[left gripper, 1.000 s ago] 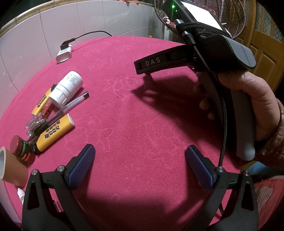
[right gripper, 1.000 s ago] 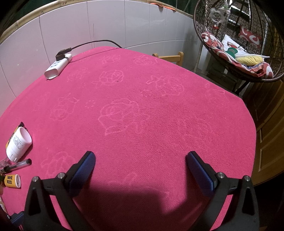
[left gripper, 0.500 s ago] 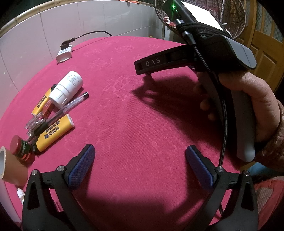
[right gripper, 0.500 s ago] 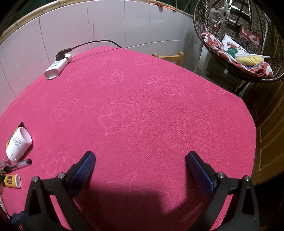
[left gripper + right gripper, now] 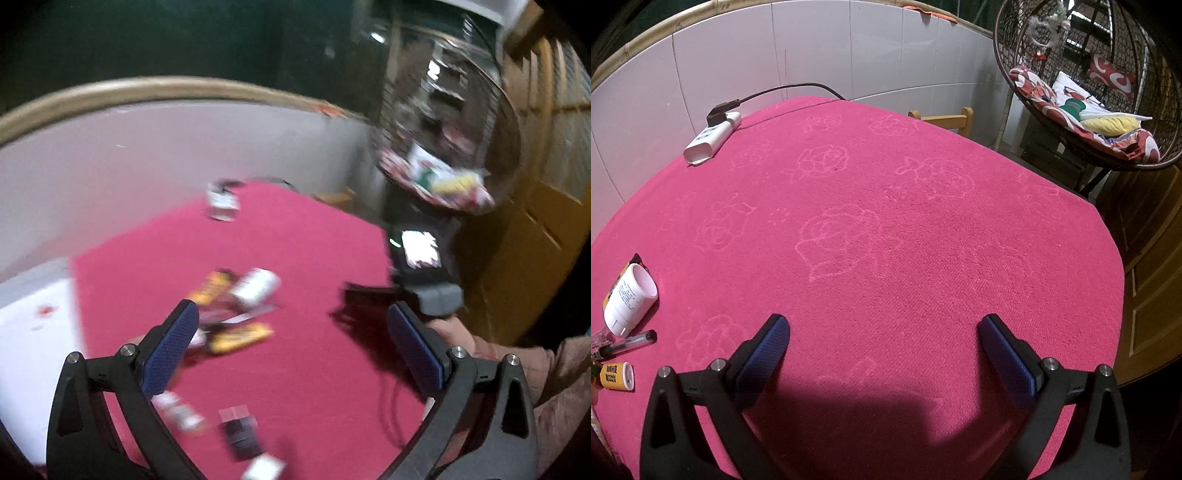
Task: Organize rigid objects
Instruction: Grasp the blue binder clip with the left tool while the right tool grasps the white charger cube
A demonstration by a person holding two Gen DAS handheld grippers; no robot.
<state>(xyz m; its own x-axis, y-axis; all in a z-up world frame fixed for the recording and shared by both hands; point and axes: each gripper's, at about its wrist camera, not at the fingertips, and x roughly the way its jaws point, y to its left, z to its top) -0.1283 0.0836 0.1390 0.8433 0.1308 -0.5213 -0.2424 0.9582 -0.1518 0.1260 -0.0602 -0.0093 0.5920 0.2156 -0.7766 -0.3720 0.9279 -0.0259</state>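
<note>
Two grippers, both spread wide and holding nothing. In the sharp right-wrist view the task's things lie bunched at the table's left edge: a white plastic bottle (image 5: 629,299) on its side, smooth and cylindrical, its round end turned to the camera; nearer the camera a thin clear pen (image 5: 626,345) with a dark tip; nearer still a stubby yellow tube (image 5: 617,376) with black print. A white power strip (image 5: 713,138) with a black cord sits near the far left corner.

The right gripper (image 5: 882,354) hovers above bare pink tablecloth (image 5: 905,229), a nubby fabric with embossed roses, well apart from the pile. The left gripper (image 5: 291,354) looks down on the same cluster, but that view is smeared by motion; a few small boxy items close to the camera are too blurred to name.

The risk, as I judge it: the bottle and pen are round and could roll off the left edge if nudged. The pieces touch one another, so closing on one may drag its neighbours.
</note>
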